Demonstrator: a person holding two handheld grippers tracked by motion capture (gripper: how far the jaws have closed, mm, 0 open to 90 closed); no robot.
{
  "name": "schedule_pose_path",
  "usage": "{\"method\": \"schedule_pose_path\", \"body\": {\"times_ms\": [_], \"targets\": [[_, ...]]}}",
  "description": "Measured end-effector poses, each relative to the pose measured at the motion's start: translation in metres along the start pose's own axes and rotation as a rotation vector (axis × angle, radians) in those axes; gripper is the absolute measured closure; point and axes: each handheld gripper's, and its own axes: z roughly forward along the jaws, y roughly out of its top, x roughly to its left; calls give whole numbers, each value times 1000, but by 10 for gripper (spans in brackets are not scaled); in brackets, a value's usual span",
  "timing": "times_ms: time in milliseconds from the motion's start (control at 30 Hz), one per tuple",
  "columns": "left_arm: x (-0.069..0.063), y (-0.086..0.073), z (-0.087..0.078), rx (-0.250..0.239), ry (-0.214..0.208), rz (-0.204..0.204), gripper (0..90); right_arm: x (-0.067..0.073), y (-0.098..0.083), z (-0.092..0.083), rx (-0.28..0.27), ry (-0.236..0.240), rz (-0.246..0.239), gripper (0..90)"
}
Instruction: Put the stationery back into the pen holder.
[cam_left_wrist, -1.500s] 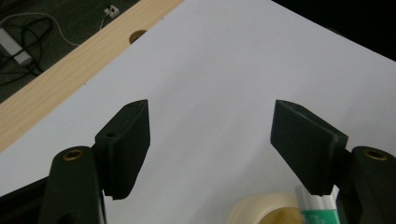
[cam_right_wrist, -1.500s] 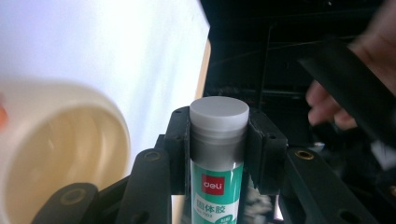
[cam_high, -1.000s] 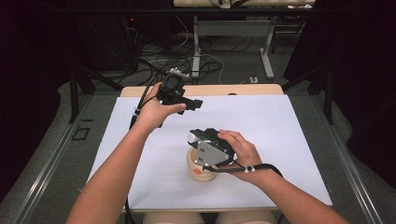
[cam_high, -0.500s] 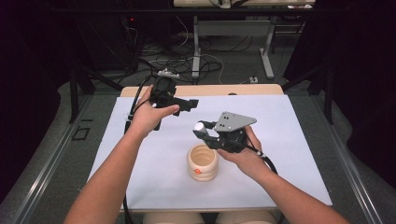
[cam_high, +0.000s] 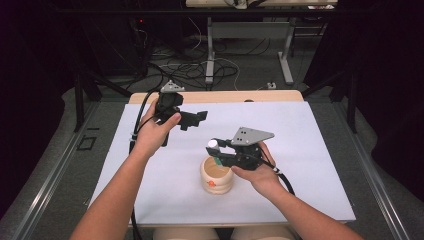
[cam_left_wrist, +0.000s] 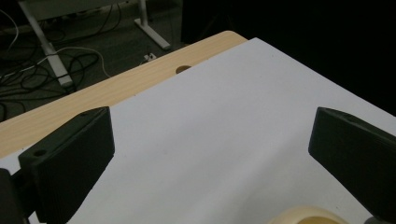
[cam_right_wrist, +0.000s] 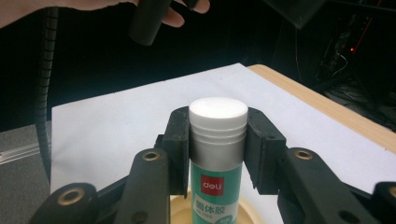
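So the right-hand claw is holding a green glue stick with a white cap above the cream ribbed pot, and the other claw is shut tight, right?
Not quite: the left claw is open, its jaws wide apart in the left gripper view. The right claw does grip the green glue stick with a white cap above the cream ribbed pot.

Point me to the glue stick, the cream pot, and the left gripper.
glue stick (cam_right_wrist: 218, 135), right gripper view, on its grey neck below the white cap.
cream pot (cam_high: 216, 181), high view, on its ribbed outer wall.
left gripper (cam_left_wrist: 210, 154), left gripper view, midway between its open jaws.
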Motion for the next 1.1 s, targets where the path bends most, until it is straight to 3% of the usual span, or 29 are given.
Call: {"method": "schedule_pose_path", "body": {"times_ms": [100, 533, 800, 1100], "targets": [[0, -8, -4, -15, 6, 9, 2, 1, -7, 2, -1, 4, 8, 644], [0, -46, -27, -94, -13, -36, 2, 1, -35, 11, 25, 4, 20, 644], [3, -71, -38, -109, 15, -40, 2, 1, -43, 11, 31, 2, 32, 642], [11, -94, -46, -147, 47, -85, 3, 3, -52, 11, 52, 11, 39, 641]]}}
